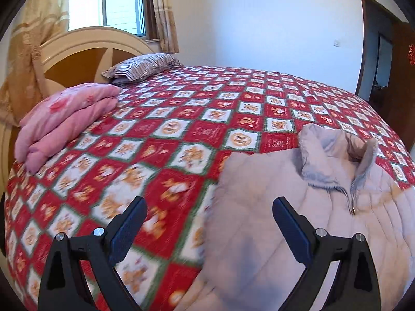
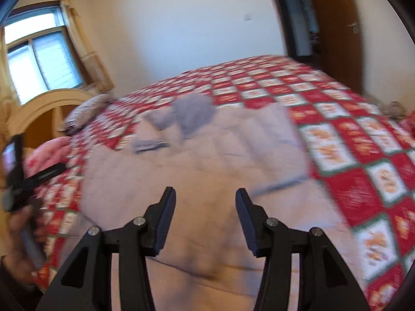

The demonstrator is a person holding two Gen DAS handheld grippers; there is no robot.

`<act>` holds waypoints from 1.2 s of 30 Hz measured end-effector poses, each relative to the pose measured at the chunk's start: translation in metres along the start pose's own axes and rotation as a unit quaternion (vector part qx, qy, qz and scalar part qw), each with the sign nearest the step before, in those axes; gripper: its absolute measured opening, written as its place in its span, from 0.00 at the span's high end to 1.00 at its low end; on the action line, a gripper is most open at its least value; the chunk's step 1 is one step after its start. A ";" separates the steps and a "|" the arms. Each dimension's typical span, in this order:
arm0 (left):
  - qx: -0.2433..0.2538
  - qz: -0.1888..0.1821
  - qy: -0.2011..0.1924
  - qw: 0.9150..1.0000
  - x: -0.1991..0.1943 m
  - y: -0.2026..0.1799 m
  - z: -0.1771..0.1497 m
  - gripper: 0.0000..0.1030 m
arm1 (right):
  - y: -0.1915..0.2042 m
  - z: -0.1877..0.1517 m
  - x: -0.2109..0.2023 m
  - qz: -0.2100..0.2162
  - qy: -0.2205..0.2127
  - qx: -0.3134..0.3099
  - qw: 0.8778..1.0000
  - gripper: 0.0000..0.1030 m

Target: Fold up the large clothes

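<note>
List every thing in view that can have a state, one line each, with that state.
Padded jacket: spread flat on the bed, zipped, collar standing up.
Pink quilt: folded, lying near the headboard.
Pillow: lying flat at the head of the bed.
Bedspread: spread over the bed.
Door: standing open.
Curtains: drawn aside.
Left hand-held gripper: open, holding nothing.
Right hand-held gripper: open, holding nothing.

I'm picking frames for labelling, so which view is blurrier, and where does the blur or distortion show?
Right wrist view: blurrier, the beige jacket and red checked bedspread smeared almost throughout; only the right tongs look crisp. Left wrist view: sharper, jacket collar and zipper clear, with blur only on the bedspread near the left tongs. Both: fisheye bending, dark corners, bright window.
</note>
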State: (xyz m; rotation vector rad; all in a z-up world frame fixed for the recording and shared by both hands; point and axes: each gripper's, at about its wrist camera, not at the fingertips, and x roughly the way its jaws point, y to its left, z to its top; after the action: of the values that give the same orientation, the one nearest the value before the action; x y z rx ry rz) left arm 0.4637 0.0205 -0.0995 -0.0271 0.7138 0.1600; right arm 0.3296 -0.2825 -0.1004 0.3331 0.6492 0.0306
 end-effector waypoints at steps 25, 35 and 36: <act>0.013 0.017 0.081 0.996 0.099 -0.036 -0.052 0.01 | -0.016 -0.026 0.115 -0.073 0.076 -0.055 0.993 0.63; 0.012 0.015 0.084 0.996 0.101 -0.036 -0.053 0.01 | -0.011 -0.028 0.118 -0.091 0.075 -0.070 0.991 0.63; 0.012 0.016 0.084 0.996 0.101 -0.037 -0.053 0.01 | -0.011 -0.028 0.118 -0.092 0.075 -0.071 0.990 0.63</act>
State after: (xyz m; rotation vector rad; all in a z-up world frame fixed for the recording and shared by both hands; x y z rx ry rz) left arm 0.5098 -0.0062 -0.2067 -0.0067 0.8847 0.1803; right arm 0.4064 -0.2691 -0.1946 0.1333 0.8198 -0.0743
